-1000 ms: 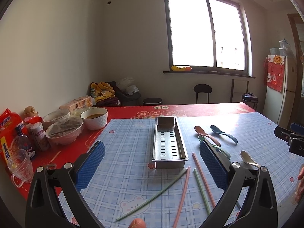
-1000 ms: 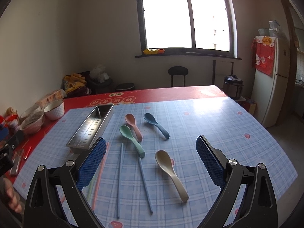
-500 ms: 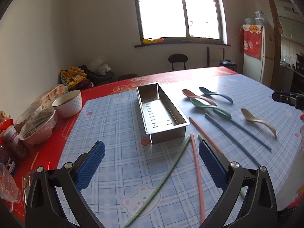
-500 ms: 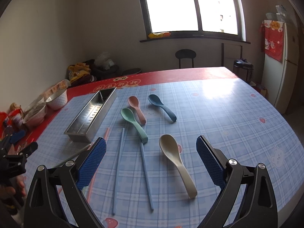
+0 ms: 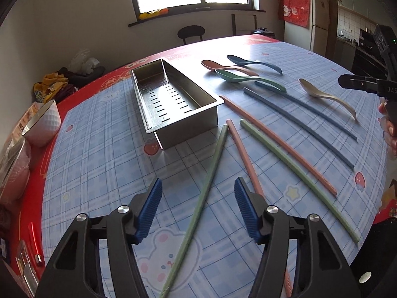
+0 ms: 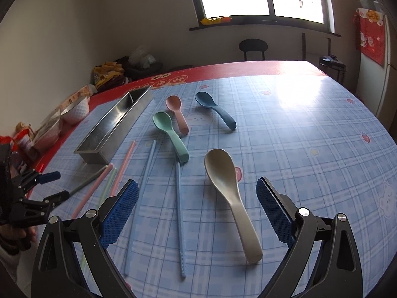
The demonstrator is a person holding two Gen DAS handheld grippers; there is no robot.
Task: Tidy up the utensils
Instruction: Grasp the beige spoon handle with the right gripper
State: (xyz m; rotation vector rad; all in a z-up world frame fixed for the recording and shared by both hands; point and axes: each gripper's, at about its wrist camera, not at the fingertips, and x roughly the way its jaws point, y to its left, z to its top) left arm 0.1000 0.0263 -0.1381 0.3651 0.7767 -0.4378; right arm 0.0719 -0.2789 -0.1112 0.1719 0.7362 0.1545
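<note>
A steel slotted tray stands empty on the blue checked tablecloth. Several chopsticks lie beside it: green, pink and blue. Pink, green, blue and beige spoons lie to the right. My left gripper is open, low over the green chopstick, which lies between its fingers. My right gripper is open above the beige spoon's handle and holds nothing.
A white bowl and covered bowls stand along the table's left red border, with packets and a red lighter. A black chair, a window and a fridge lie beyond the far edge.
My left gripper has dropped and tilted down over the green chopstick, its jaws narrower than before. My right gripper has moved forward and lower toward the beige spoon.
</note>
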